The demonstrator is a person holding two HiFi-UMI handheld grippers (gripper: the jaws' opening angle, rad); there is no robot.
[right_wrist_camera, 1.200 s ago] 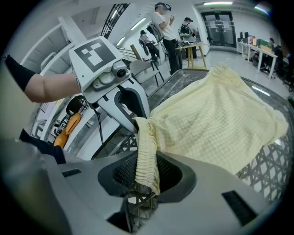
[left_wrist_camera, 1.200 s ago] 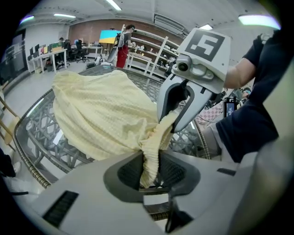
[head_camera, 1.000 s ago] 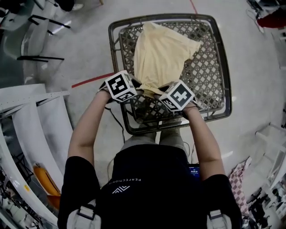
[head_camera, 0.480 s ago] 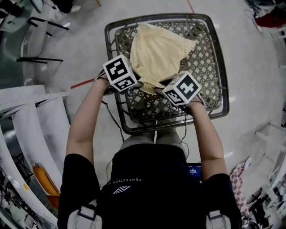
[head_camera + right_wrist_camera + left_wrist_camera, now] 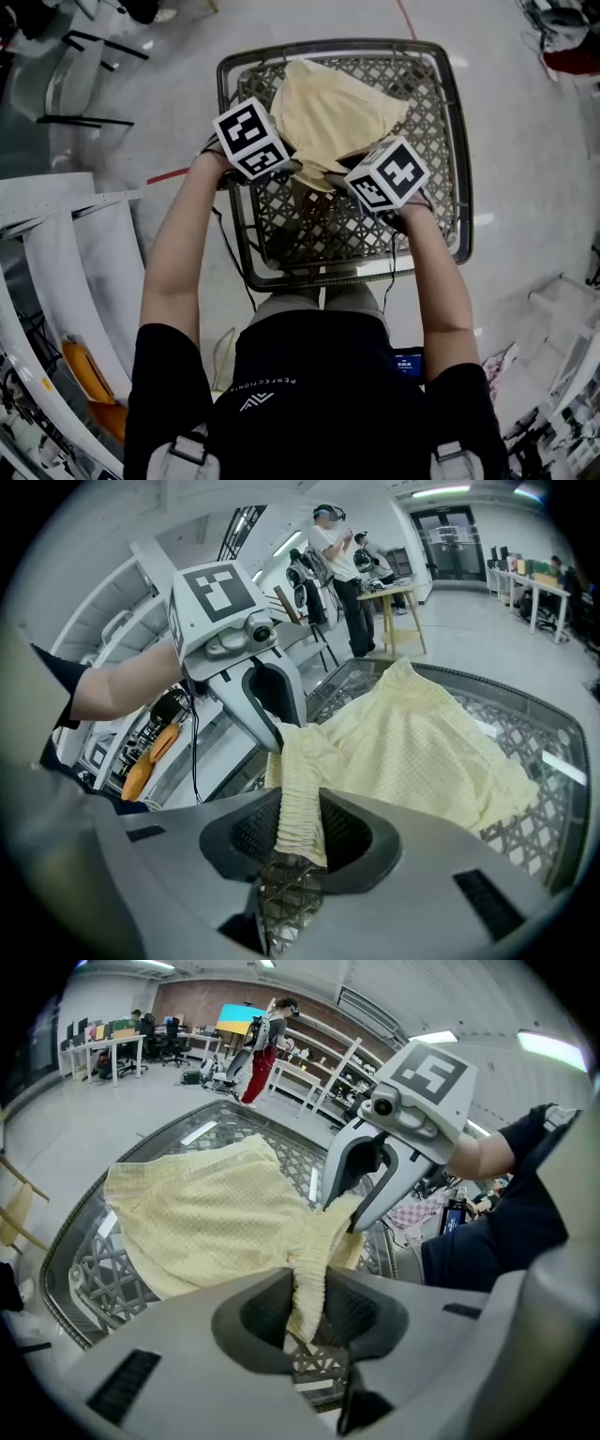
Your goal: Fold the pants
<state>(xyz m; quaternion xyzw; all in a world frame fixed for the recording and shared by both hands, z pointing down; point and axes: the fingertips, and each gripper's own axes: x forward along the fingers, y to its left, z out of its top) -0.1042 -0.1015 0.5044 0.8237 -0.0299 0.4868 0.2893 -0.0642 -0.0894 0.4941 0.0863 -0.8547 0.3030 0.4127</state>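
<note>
Yellow pants point(image 5: 330, 112) drape over the lattice table point(image 5: 427, 197), waistband raised toward us: our left gripper point(image 5: 305, 1307) clamps its left end, our right gripper point(image 5: 298, 832) its right end. Their long axis runs straight away from both jaws, neither hand nearer, so we judge a forward fold comes next

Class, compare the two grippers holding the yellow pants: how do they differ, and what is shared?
The left gripper pinches the pants at the waistband's left end; the right gripper at its right end. In the head view the left gripper sits higher in the picture than the right. Their marker cubes show different patterns. Both are shut on the waistband.
</note>
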